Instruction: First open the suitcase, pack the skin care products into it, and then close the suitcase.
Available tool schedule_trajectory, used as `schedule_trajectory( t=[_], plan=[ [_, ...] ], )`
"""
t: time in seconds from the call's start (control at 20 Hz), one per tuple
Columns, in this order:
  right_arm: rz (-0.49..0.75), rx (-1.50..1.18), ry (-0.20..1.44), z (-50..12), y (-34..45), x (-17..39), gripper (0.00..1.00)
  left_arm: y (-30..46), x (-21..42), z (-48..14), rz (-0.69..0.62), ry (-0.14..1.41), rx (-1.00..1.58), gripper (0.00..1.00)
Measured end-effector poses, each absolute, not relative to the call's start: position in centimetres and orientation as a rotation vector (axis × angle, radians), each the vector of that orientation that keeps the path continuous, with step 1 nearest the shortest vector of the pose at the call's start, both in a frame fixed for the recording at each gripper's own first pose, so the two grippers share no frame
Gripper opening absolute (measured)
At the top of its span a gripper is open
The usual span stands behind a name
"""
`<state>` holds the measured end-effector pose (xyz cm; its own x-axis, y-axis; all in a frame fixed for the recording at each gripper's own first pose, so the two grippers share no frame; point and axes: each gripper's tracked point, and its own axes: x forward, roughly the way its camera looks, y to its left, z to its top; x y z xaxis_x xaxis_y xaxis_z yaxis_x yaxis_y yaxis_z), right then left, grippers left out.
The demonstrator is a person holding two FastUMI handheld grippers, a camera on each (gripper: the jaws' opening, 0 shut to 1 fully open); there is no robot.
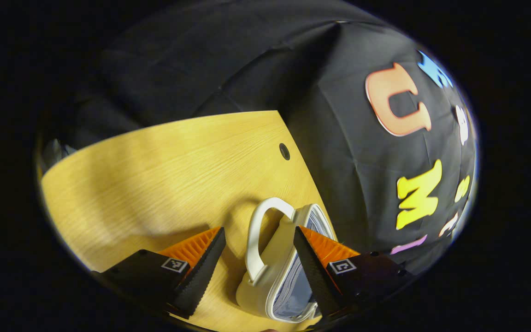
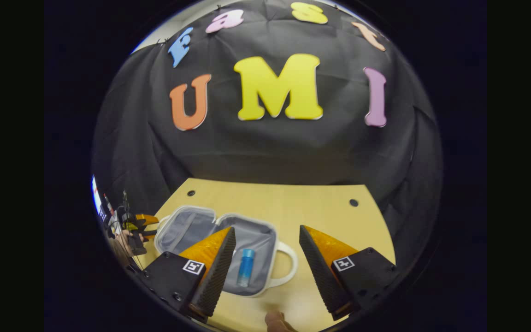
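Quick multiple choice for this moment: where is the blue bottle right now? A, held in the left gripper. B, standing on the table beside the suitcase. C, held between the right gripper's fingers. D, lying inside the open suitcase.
D: in the right gripper view the blue bottle lies on the grey lining of the open suitcase, while the right gripper hangs above with its fingers spread apart and nothing between them.

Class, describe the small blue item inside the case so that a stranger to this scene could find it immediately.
Start at the wooden table in the right gripper view, then find the white suitcase lying open on it, grey lining up. In the half with the looped handle lies a skin care bottle: a slim tube, the one bright blue thing on the grey lining.
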<state>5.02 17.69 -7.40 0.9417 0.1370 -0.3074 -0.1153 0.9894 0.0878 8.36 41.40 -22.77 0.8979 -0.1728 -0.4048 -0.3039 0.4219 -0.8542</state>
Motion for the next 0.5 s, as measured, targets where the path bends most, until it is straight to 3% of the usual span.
schedule_trajectory(
  t=[0.05, 0.1, 0.15, 0.2, 0.25, 0.3, 0.35, 0.5],
  plan=[
    [0.098, 0.073, 0.293, -6.8, 16.0, 4.3, 0.82, 41.5, 8.4, -23.4, 0.1, 0.491, -1.157, 0.88],
    [0.058, 0.076, 0.275, -6.4, 14.1, 3.7, 0.83, 41.4, 8.4, -24.4, 0.118, 0.511, -1.155, 0.7],
    [0.026, 0.079, 0.266, -6.2, 12.6, 3.1, 0.83, 41.4, 8.6, -24.6, 0.126, 0.517, -1.163, 0.79],
    [-0.003, 0.084, 0.256, -5.9, 11.1, 2.6, 0.78, 41.0, 9.0, -24.0, 0.111, 0.497, -1.184, 0.57],
    [-0.018, 0.086, 0.253, -5.9, 10.2, 2.1, 0.82, 40.7, 9.1, -23.3, 0.098, 0.48, -1.195, 0.51],
    [-0.034, 0.086, 0.253, -6.1, 9.1, 1.7, 0.82, 40.9, 9.1, -23.3, 0.11, 0.476, -1.175, 0.17],
    [-0.042, 0.084, 0.255, -6.2, 8.2, 1.3, 0.82, 41.0, 8.9, -23.1, 0.113, 0.478, -1.137, 0.2],
    [-0.054, 0.069, 0.24, -5.9, 6.2, 0.5, 0.78, 40.5, 8.9, -21.0, 0.114, 0.448, -1.017, 0.11]
  ],
)
